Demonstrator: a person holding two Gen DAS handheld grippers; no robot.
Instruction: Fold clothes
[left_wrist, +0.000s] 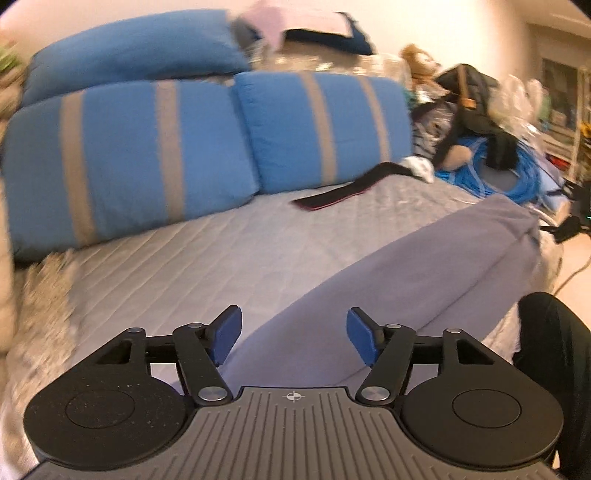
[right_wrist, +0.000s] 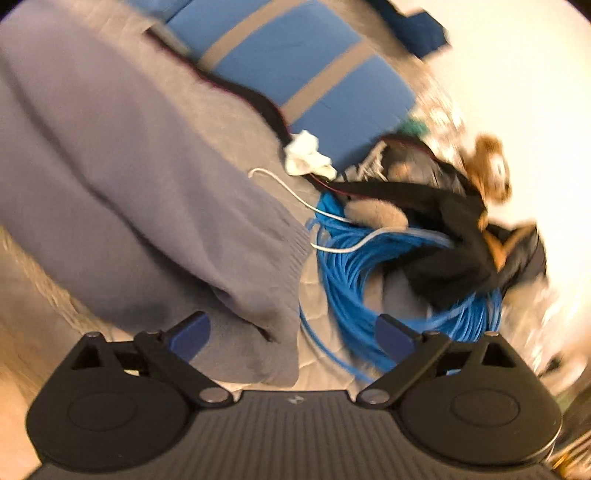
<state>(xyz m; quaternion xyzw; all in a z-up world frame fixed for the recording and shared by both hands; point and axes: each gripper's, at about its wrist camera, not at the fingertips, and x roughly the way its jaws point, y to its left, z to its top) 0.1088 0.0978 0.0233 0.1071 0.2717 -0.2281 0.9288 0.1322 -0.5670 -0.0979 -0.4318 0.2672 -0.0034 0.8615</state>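
A grey-lilac knit garment lies folded lengthwise on the quilted bed cover, running from near my left gripper toward the far right. My left gripper hovers open over its near end, nothing between the blue pads. In the right wrist view the same garment fills the left side, its ribbed hem by a cable coil. My right gripper is open above the garment's lower corner, holding nothing. Both views are motion-blurred.
Blue striped cushions line the back of the bed. A dark strip of fabric and a white cloth lie behind the garment. A blue cable coil, black clothing, a soft toy crowd the right. A dark-clothed leg stands at the bed's edge.
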